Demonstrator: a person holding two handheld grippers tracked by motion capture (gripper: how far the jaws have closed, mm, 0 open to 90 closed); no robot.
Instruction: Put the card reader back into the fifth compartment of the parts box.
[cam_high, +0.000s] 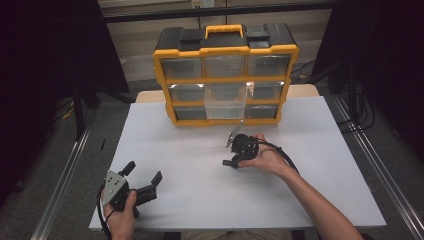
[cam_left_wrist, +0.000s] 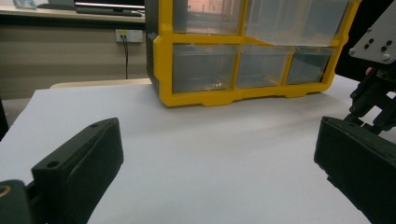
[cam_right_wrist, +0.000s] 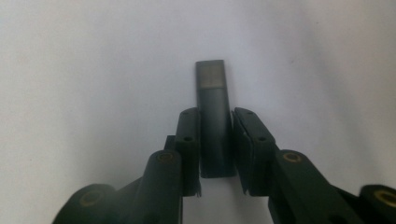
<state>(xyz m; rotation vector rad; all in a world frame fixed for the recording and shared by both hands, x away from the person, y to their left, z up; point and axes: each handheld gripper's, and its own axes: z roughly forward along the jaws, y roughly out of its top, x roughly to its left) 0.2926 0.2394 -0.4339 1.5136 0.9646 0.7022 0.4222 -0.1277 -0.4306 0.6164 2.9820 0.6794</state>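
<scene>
White tabletop (cam_high: 200, 195), item one: a slim dark bar (cam_right_wrist: 214, 121), clamped between the jaws of my right gripper (cam_right_wrist: 215, 140), held low over the sheet near centre. Behind it, a yellow drawer cabinet (cam_high: 225, 75), its middle drawer (cam_high: 226, 102) pulled out. My left gripper (cam_high: 144, 175) sits spread wide, holding nothing, at the near left corner. No legible markings.
</scene>
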